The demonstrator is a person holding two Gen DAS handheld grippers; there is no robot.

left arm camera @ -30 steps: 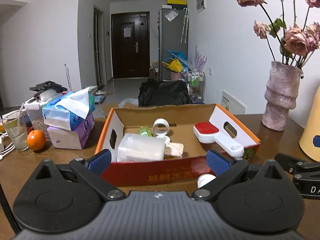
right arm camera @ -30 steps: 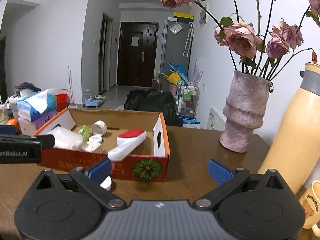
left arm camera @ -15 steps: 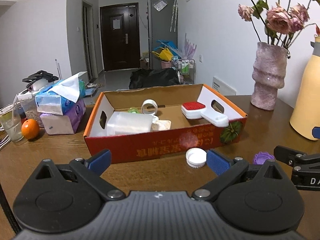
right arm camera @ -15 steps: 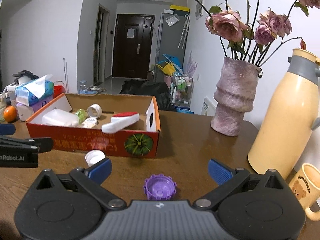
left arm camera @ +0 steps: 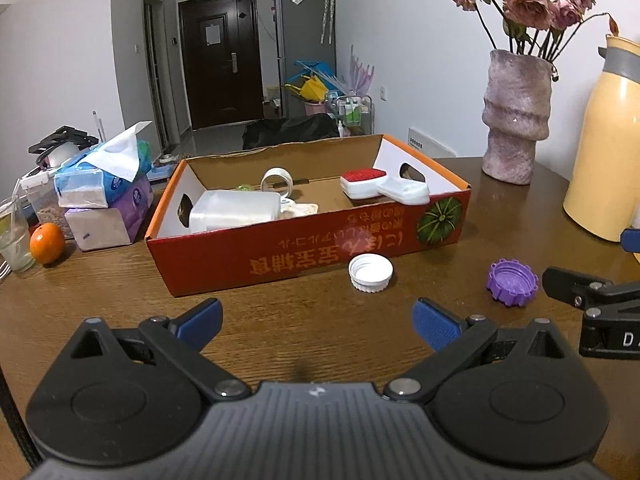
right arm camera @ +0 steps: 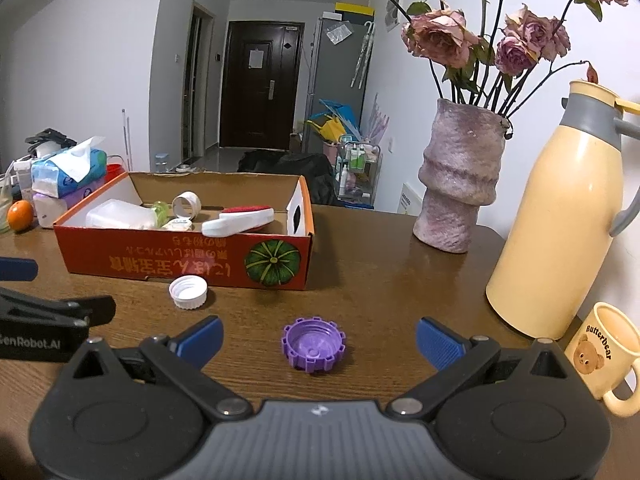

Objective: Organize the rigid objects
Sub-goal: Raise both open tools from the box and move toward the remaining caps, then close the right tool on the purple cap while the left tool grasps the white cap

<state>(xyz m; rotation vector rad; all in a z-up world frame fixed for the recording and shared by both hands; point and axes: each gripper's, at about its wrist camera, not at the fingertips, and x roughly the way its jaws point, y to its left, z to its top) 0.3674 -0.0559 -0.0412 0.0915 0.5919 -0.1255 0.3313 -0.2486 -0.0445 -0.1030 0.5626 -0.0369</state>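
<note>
1. Risk: purple cap (right arm camera: 313, 344), low and ridged, skidding across the wooden table (right arm camera: 380, 280) under an off-centre pinch.
2. Right gripper (right arm camera: 318, 338): jaws wide apart, empty, purple cap dead ahead between the fingertips.
3. Left gripper (left arm camera: 318, 318): spread open, empty, white cap (left arm camera: 370, 272) ahead, slightly right, against the cardboard box (left arm camera: 280, 256).

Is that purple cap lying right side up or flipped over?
Flipped over. The purple cap rests on the table with its open side up: the right wrist view looks straight into its hollow inside, the notched rim ringing it.
</note>
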